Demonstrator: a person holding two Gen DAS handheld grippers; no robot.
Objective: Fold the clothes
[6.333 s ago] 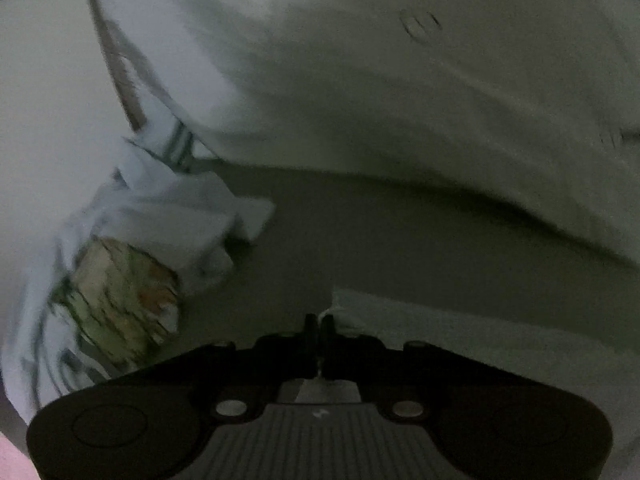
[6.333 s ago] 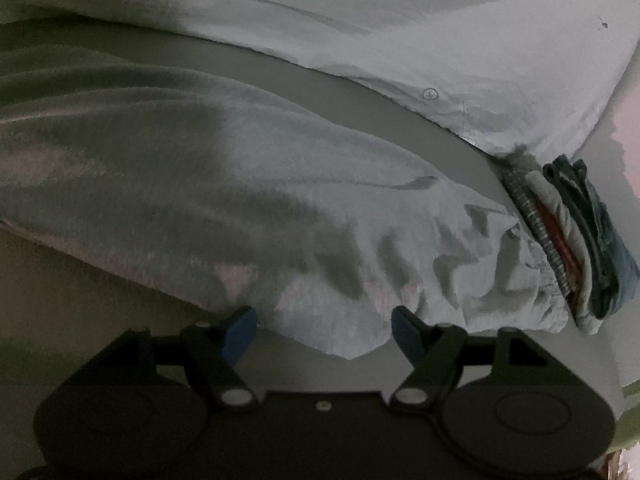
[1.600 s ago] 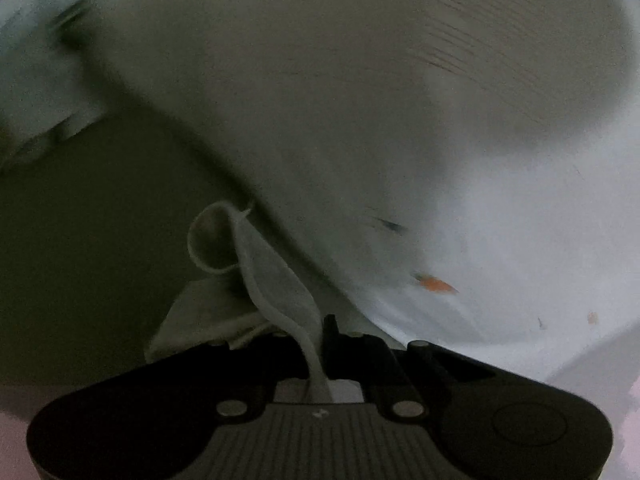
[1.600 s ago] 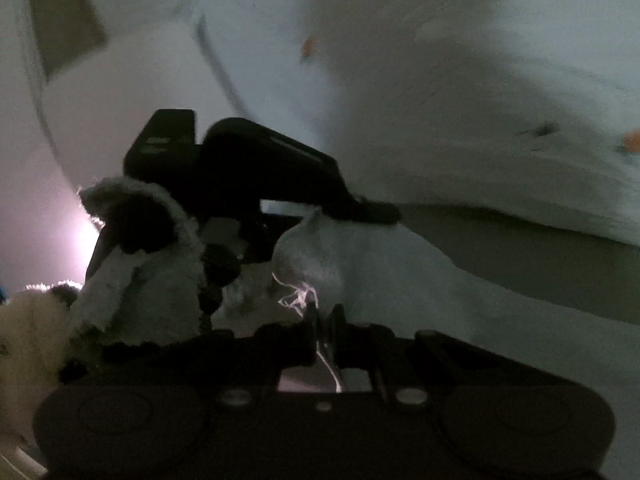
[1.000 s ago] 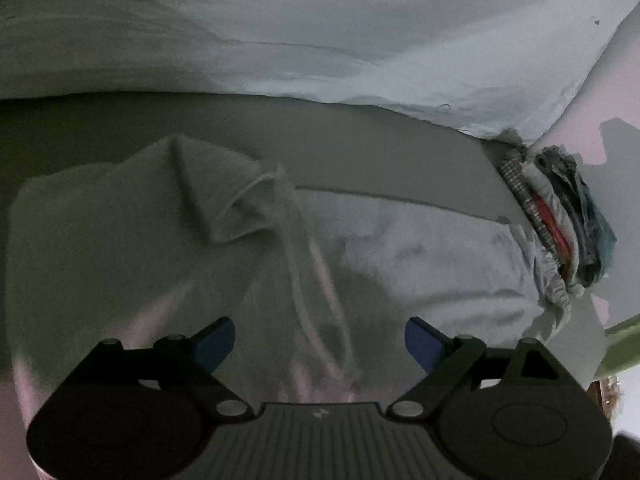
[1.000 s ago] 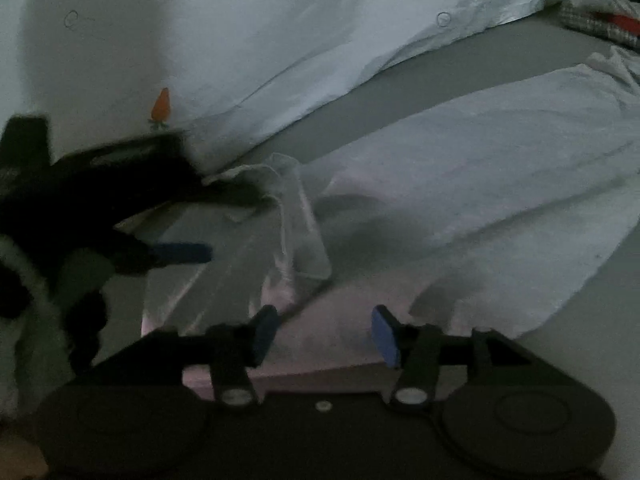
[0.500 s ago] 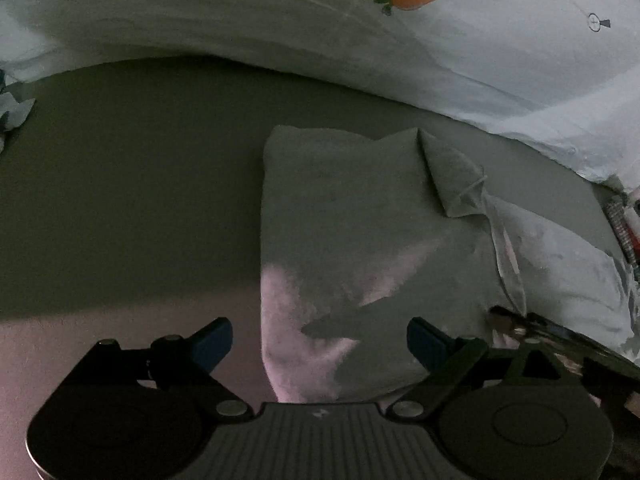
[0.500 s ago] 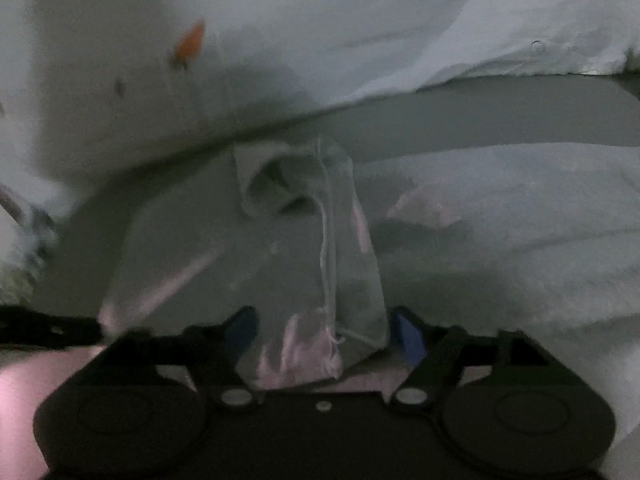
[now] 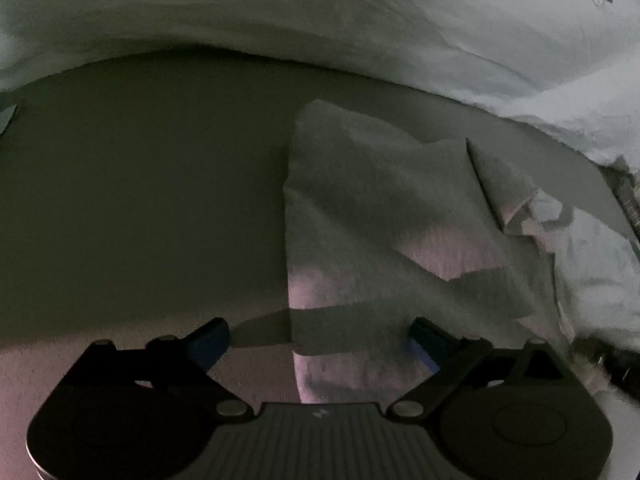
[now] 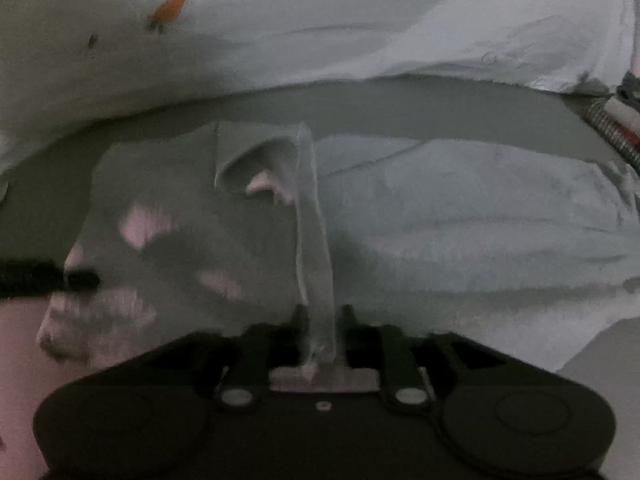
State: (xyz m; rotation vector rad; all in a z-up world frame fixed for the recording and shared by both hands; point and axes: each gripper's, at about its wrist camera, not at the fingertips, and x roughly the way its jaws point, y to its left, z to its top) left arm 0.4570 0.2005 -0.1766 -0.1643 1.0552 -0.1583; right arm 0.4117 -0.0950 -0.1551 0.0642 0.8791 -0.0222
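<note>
Pale grey cloth, a garment (image 10: 440,216) spread on the bed (image 9: 140,200), is midway through being folded: a narrow strip of it (image 10: 316,280) stands between the jaws of the right claw (image 10: 320,316), which are opening, so a firm grip cannot be confirmed. The left claw (image 9: 320,336) is released and spread wide over the garment's near left edge. Next, that edge probably has to be gripped and carried towards the far carrot-print bedding (image 10: 280,20).

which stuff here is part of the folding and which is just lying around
In the job: towel, its strip between the opening right gripper's fingers, and the left gripper, opening over the towel edge.

Lying about: carrot-print sheet, clothes pile.
</note>
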